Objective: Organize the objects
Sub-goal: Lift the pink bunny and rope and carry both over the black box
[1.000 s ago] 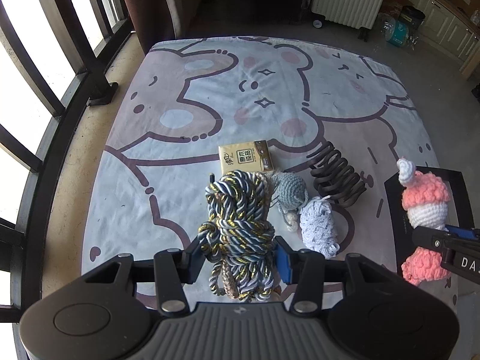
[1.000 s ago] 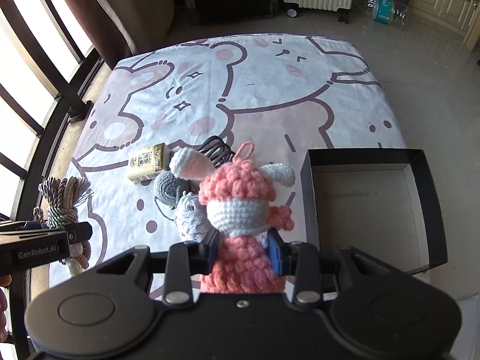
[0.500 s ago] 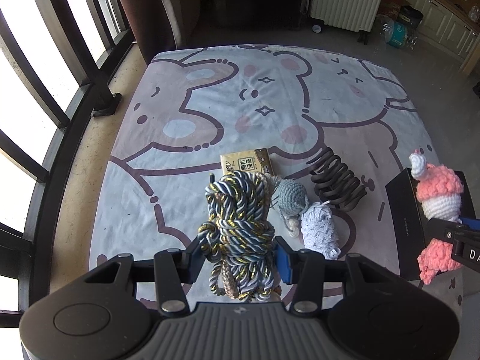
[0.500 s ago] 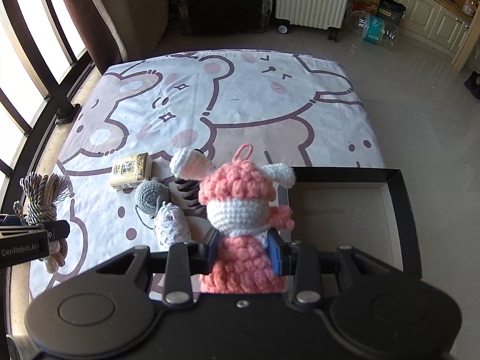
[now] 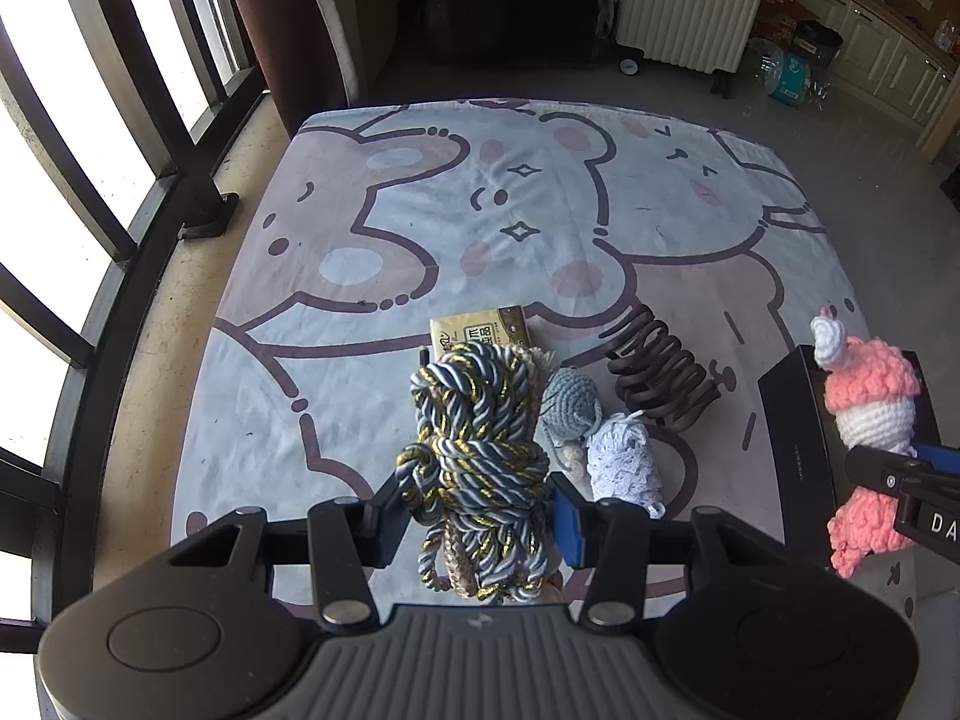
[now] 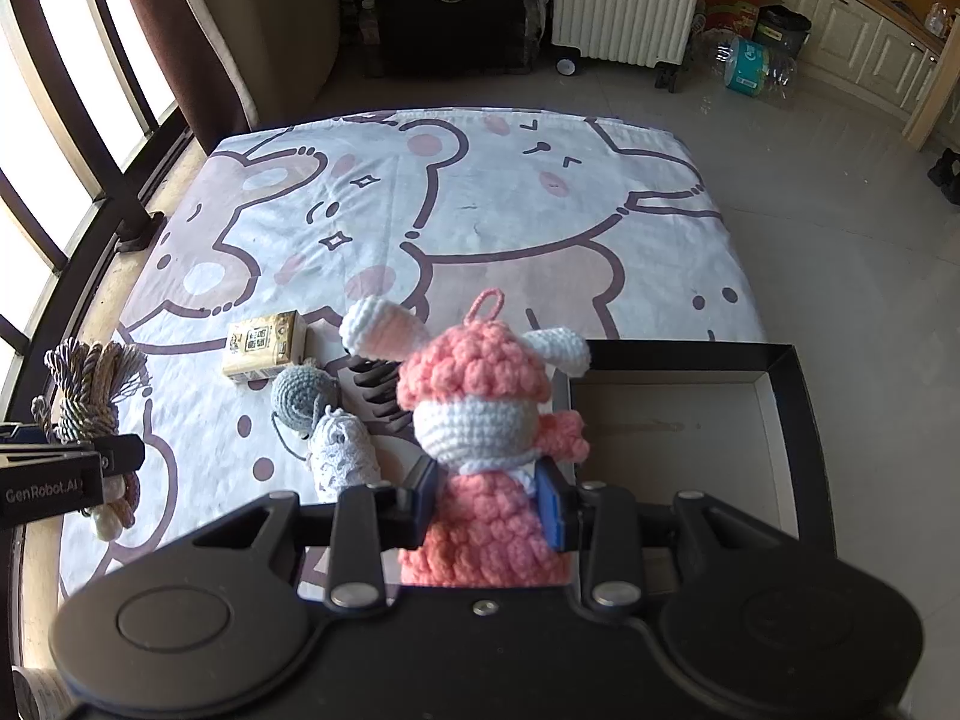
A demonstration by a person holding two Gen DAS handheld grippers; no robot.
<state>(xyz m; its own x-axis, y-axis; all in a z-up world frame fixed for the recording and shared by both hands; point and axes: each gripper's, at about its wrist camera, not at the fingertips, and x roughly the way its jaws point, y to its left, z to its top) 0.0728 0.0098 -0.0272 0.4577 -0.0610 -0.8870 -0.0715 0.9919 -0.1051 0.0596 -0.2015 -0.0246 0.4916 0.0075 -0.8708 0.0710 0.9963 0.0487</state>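
My left gripper [image 5: 480,510] is shut on a bundle of grey, white and gold twisted rope [image 5: 474,438], held above the bear-print mat [image 5: 420,192]. My right gripper [image 6: 489,504] is shut on a pink and white crochet doll [image 6: 480,414], held at the left edge of an open black box [image 6: 798,420] with a bare brown floor. The doll also shows at the right of the left wrist view [image 5: 870,396], and the rope at the left of the right wrist view [image 6: 90,396].
On the mat lie a yellow tissue pack [image 5: 480,330], a grey crochet ball [image 5: 570,402], a white crochet piece [image 5: 624,456] and a dark coiled spring [image 5: 660,372]. Window bars [image 5: 90,150] run along the left. A white radiator [image 6: 624,0] stands at the back.
Both grippers have risen and drawn back, so more of the mat and room shows. The right gripper has carried the doll rightwards to the box's left edge. The rope stays gripped.
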